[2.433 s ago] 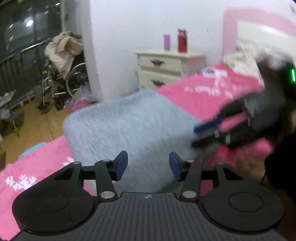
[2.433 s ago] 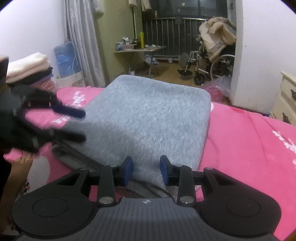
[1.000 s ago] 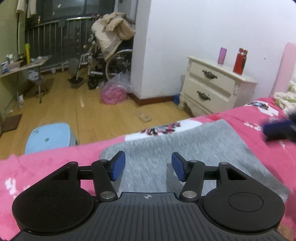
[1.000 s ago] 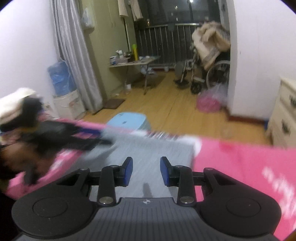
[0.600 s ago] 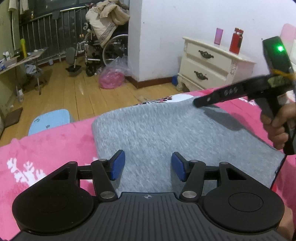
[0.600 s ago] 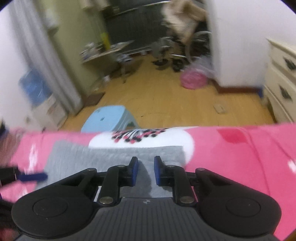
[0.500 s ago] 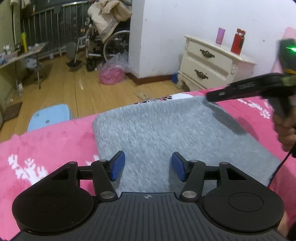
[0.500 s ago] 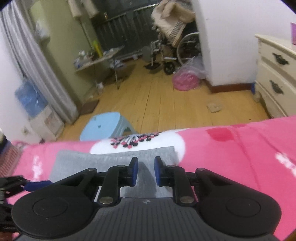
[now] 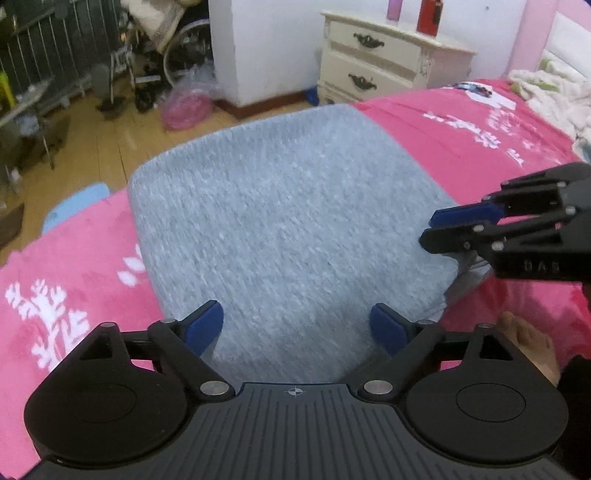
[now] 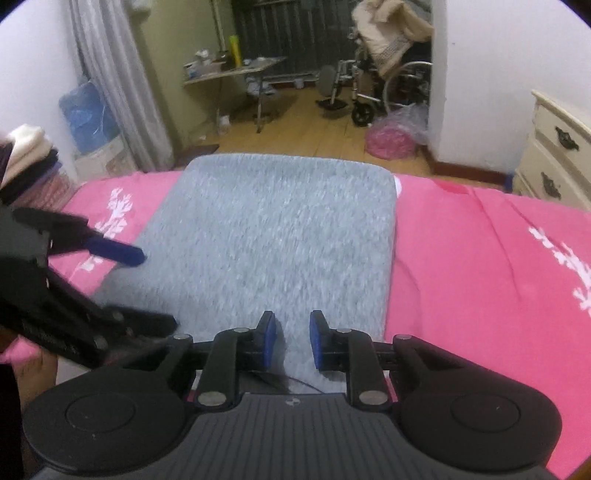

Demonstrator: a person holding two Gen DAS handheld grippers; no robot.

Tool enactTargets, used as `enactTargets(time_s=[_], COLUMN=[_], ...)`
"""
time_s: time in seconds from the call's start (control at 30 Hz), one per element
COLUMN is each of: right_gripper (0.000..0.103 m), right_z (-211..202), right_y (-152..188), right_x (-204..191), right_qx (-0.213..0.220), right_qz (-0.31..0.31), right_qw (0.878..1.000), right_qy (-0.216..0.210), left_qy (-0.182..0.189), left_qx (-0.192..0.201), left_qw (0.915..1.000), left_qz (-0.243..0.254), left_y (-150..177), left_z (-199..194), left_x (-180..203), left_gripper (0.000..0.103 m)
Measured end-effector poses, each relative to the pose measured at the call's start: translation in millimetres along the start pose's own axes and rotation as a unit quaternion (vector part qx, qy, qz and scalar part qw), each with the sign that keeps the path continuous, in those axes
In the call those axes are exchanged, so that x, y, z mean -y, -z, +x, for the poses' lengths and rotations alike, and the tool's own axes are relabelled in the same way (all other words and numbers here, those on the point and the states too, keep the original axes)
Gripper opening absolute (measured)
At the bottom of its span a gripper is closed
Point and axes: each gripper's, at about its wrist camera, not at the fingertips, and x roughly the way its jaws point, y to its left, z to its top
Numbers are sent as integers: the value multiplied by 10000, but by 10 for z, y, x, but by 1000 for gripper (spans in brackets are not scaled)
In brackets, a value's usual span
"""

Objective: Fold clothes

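While the left hand-held gripper (image 9: 296, 325) opens, tilted down over the grey garment (image 9: 291, 229), the right hand-held gripper (image 10: 292, 341) stays narrowly open.

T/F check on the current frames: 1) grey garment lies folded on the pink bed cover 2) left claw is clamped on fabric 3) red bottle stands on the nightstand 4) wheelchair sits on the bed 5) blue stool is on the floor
1) True: the grey garment lies folded on the pink bed cover.
2) False: the left claw is opening, pads clear of fabric.
3) True: the red bottle stands on the nightstand.
4) False: the wheelchair stands on the wooden floor.
5) True: the blue stool is on the floor.
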Motion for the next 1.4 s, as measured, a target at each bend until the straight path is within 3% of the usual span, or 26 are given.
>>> enactTargets(time_s=[0.13,0.27,0.83,1.0,1.1,1.27,1.4], right_gripper=[22,23,24,24,24,25,25], right_z=[-104,-25,37,40,38,35,32], right_y=[-103,30,22,32,38,41,44], right_x=[31,22,112,124,126,136,125], right_qx=[33,20,48,70,73,75,78], right_qz=[29,23,364,408,411,429,444], right_qw=[10000,10000,9992,9989,9989,9988,9987], right_qy=[-89,-44,-185,-226,-231,-241,-220], left_qy=[35,-3,-152,26,80,-597,-1017], left_qx=[-90,-157,-231,-245,-36,59,-365], left_qw=[9996,9994,9980,9956,9922,9893,9874], left_qz=[-280,-312,-560,-907,-1245,-1327,-1155], left_y=[-11,-26,-50,-117,-189,-319,-287], left_z=[20,45,39,-29,-146,-92,175], left_x=[-66,-19,15,-85,-199,-217,-107], left_gripper=[98,102,103,103,103,103,103])
